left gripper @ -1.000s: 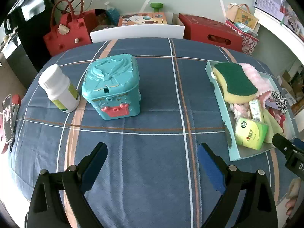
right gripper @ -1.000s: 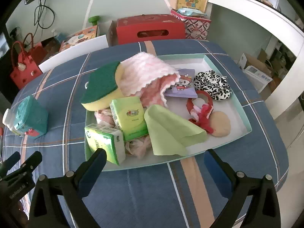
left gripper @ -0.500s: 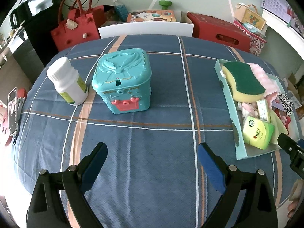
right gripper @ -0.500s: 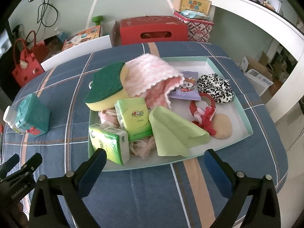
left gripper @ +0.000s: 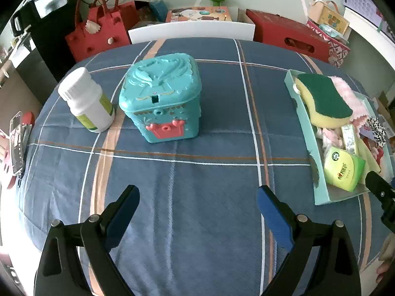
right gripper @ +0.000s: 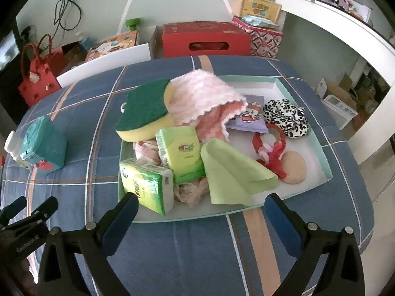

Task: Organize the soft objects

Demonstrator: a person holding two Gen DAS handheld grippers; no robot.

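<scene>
Soft things fill the tray (right gripper: 302,93) at the centre of the right wrist view: a sponge (right gripper: 143,109) and pink cloth (right gripper: 202,96) piled at its upper left, two tissue packs (right gripper: 145,187) at the lower left, a green cloth (right gripper: 234,172) low in the middle, a scrunchie (right gripper: 286,117) at the right. They lie heaped and overlapping, which fits either a pile waiting to be sorted or a tray where all the soft items have been gathered. The right gripper (right gripper: 200,219) hovers at the tray's near rim, jaws wide and empty, likely placed for reach into it. The left gripper (left gripper: 197,207), equally wide and empty, hangs over bare tablecloth (left gripper: 197,172) at the frame's bottom. Hard items, a teal box (left gripper: 160,98) and bottle (left gripper: 86,98), stand apart at the upper left.
</scene>
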